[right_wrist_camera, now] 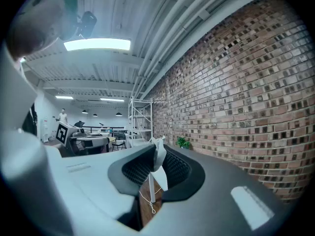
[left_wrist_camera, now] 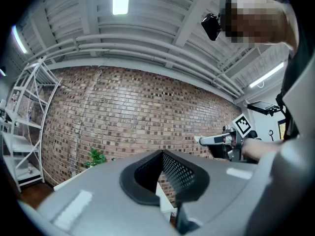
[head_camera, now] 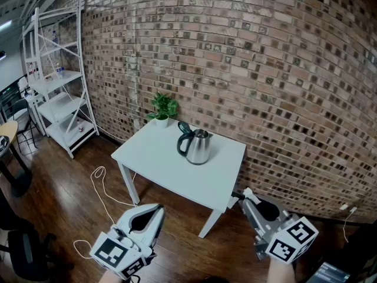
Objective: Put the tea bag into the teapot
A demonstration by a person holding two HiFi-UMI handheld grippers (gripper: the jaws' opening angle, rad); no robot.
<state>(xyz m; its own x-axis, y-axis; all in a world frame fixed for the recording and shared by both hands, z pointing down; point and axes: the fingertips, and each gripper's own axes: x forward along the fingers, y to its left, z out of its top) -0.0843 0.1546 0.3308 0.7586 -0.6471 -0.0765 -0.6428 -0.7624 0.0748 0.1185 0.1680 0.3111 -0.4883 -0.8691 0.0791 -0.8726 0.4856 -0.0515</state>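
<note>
White crumpled-paper tea bag [right_wrist_camera: 159, 163] is pinched between the narrowly parted black mesh pads of the right gripper [right_wrist_camera: 156, 149], long axis roughly along the jaws, crimped end past the tips, string dangling; rounded steel teapot [head_camera: 198, 147] stands ahead-left on the table [head_camera: 153, 158]; left gripper [left_wrist_camera: 161, 154] closed, empty.

Grey left gripper [head_camera: 156, 209], grey right gripper [head_camera: 247, 197], black meshed pads [left_wrist_camera: 179, 173], black-and-white marker cubes [head_camera: 293, 239]
</note>
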